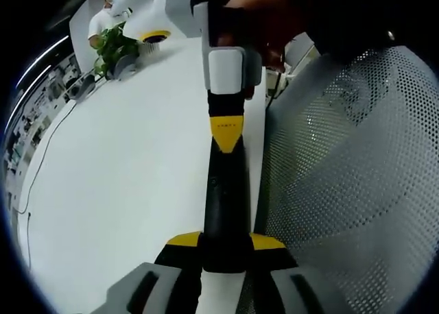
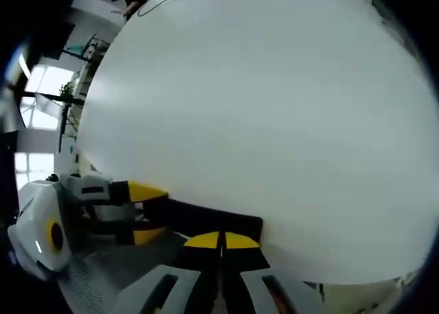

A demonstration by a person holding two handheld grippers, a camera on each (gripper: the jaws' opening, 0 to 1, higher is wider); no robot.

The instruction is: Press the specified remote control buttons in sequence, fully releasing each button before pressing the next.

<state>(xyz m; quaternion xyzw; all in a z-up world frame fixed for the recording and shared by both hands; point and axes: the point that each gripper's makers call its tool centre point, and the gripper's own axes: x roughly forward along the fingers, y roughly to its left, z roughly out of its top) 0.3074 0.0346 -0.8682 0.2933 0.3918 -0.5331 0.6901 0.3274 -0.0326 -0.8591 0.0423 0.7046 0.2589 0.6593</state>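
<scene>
In the left gripper view we are looking along the left hand-held gripper (image 1: 223, 256), whose yellow-tipped jaws are pinching the near end of the remote (image 1: 225, 211) — a long black bar running up the middle of the picture. Its far end is lying along the desk's right edge. Beyond the remote's yellow band, the right hand-held gripper (image 1: 232, 70) is coming in from the top, its pale grey body meeting the remote's far end. To the right we are seeing a grey mesh chair (image 1: 357, 170) just beside the desk (image 1: 123, 170). Farther off, on the desk's far left part, a plant (image 1: 113, 45) is standing near a white object with a yellow ring.

In the right gripper view the right gripper's own jaws (image 2: 221, 249) are pressed together at the bottom, tips against the dark remote (image 2: 206, 221) at the desk's (image 2: 260, 108) near edge — we cannot tell whether they are gripping it or only touching. The left gripper (image 2: 116, 204) is reaching in from the left, holding the remote's other end.
</scene>
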